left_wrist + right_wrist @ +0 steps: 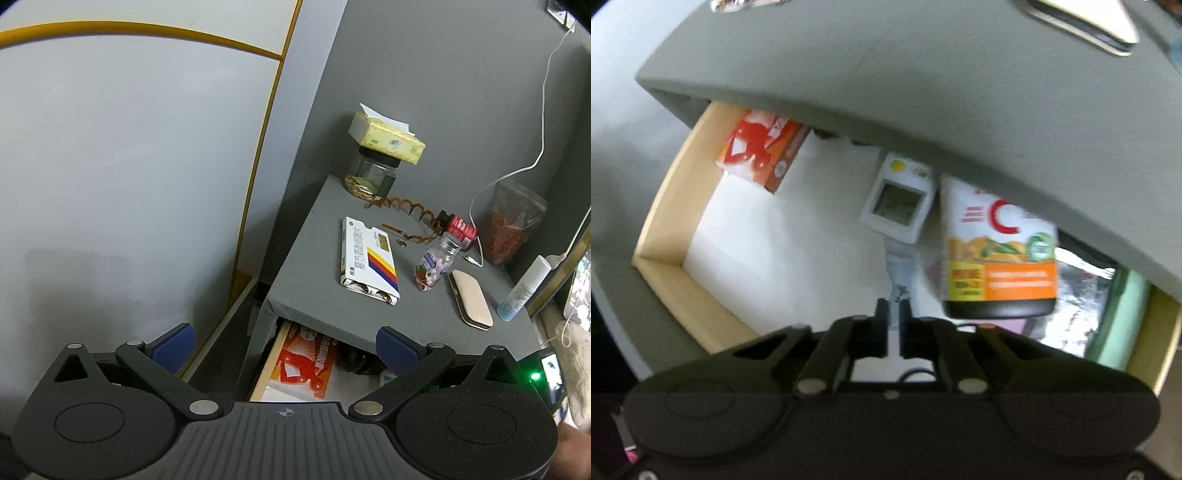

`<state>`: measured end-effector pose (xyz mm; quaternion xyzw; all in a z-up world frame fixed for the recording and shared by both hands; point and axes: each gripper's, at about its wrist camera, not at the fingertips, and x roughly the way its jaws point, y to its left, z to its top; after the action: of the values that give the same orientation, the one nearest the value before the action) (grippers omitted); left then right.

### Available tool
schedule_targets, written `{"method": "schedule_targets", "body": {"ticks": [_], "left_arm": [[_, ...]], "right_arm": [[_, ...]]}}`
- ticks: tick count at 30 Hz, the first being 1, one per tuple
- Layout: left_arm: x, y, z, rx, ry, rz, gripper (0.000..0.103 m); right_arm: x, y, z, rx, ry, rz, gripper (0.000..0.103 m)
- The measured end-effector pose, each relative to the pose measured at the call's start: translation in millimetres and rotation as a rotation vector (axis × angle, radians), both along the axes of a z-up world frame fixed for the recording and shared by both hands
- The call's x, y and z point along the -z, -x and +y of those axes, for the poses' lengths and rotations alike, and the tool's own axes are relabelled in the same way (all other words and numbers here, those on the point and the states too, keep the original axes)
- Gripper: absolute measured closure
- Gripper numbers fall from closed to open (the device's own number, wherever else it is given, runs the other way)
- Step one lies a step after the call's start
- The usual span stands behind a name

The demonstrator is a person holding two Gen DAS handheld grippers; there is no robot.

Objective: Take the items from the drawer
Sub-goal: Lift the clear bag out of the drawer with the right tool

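So the left gripper [286,347] is spread wide with nothing in it, hanging up over the open drawer [665,229], at the left end. Inside the drawer, going across: an orange box [759,151] tucked into the back left corner, then bare white floor, then a little white gadget with a screen [899,201] around the middle at the back. Just in front of that lies a thin clear packet [901,269], and the right gripper [894,314] is squeezed down narrow on its near end. It's blurry, but it looks like a pinch to me. An orange-label bottle [997,251] lies right beside the packet on the right, with silver foil [1082,284] further toward the drawer's right end. My take: keep that pinch firm and come up toward the drawer's front, since the grey top [923,74] overhangs the drawer's back half, and stay off the bottle so it doesn't roll.
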<state>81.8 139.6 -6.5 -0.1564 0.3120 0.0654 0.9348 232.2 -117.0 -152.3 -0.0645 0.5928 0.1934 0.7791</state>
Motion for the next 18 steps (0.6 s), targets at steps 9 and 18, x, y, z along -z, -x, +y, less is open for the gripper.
{"method": "schedule_targets", "body": {"ticks": [9,18], "left_arm": [[-1,2,2,-0.005,0.000,-0.008,0.000],[-2,2,9,-0.025,0.009,-0.007,0.000]], "right_arm": [[-20,15,-17,0.020,-0.069,-0.007,0.103],[-107,29,-32,0.002,-0.351,-0.082,0.103]]}}
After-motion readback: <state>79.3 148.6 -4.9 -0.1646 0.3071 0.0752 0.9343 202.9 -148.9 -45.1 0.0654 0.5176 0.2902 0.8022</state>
